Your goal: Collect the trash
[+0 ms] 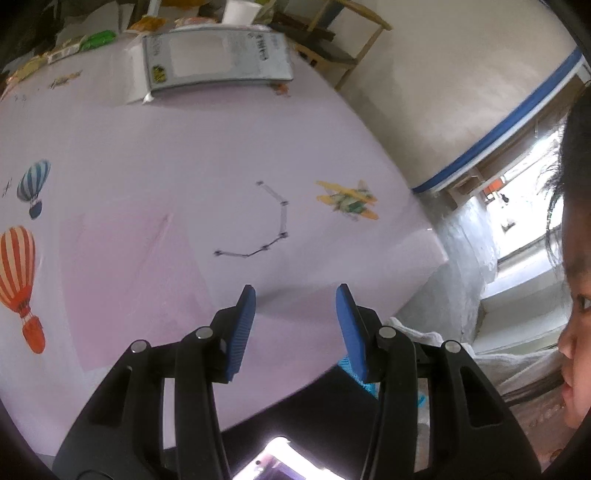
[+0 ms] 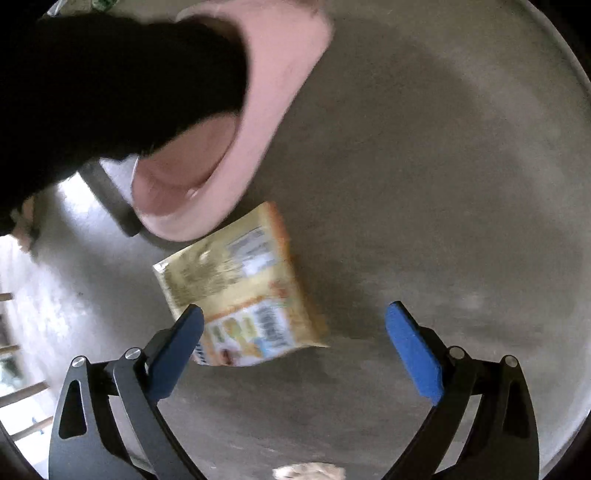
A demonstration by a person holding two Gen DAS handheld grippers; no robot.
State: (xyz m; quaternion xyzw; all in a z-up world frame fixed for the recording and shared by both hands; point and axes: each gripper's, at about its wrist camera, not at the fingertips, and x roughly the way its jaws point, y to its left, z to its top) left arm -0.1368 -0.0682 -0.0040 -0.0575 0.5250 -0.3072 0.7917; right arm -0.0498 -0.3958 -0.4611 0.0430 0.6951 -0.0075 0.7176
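Note:
A yellow snack wrapper (image 2: 240, 291) lies flat on the grey concrete floor (image 2: 424, 184). My right gripper (image 2: 294, 308) points straight down over it, open wide. The left fingertip (image 2: 192, 321) overlaps the wrapper's near corner and the right fingertip stands clear of it. My left gripper (image 1: 295, 291) is open with nothing between its blue pads, tilted down over the near edge of a lilac tablecloth (image 1: 221, 166). More wrappers, one green (image 1: 96, 38) and one yellow (image 1: 147, 24), lie at the table's far edge.
A foot in a pink slipper (image 2: 258, 110) with a dark trouser leg (image 2: 110, 92) stands just beyond the wrapper. On the table sit a silver flat pack (image 1: 218, 59) and a white cup (image 1: 236, 11). A wooden stool (image 1: 332, 37) stands behind. A person (image 1: 576, 295) is at the right.

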